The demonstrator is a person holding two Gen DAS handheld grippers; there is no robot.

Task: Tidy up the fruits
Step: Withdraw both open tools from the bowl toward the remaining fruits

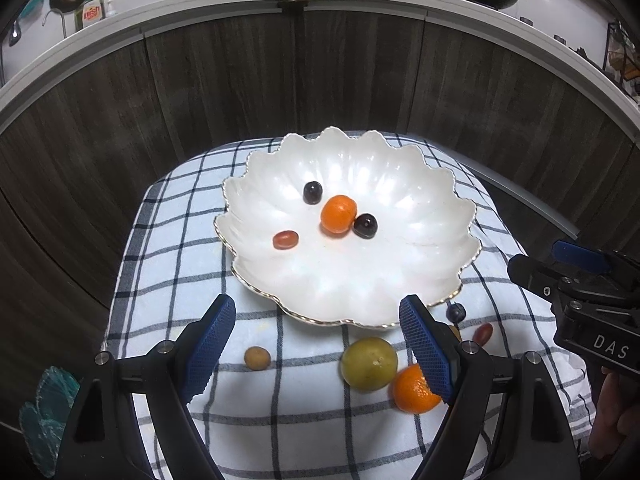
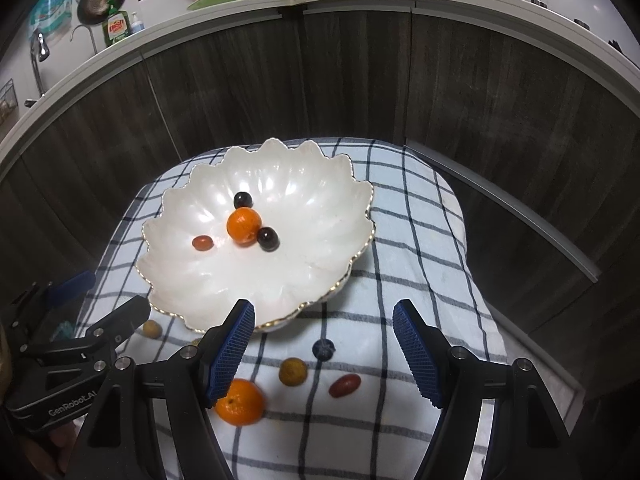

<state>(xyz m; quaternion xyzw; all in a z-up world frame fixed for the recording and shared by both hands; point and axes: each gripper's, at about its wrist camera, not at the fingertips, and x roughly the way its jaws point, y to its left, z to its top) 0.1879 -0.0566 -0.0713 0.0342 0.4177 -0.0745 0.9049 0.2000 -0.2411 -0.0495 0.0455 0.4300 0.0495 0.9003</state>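
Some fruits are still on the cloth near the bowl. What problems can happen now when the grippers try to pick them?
1. The round orange and greenish fruit lie loose on the checked cloth; a nudge could roll them off its edge.
2. The blueberry and small red fruit look small and soft; open jaws may miss or crush them.
3. The left gripper and right gripper work close together and might collide.

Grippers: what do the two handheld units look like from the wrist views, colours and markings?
Both are black-framed. The left gripper and right gripper each carry two blue pads with a fine grid texture, plus silver bolt heads on the finger arms. The right body reads "DAS" in white; the left body reads "GenRobot".
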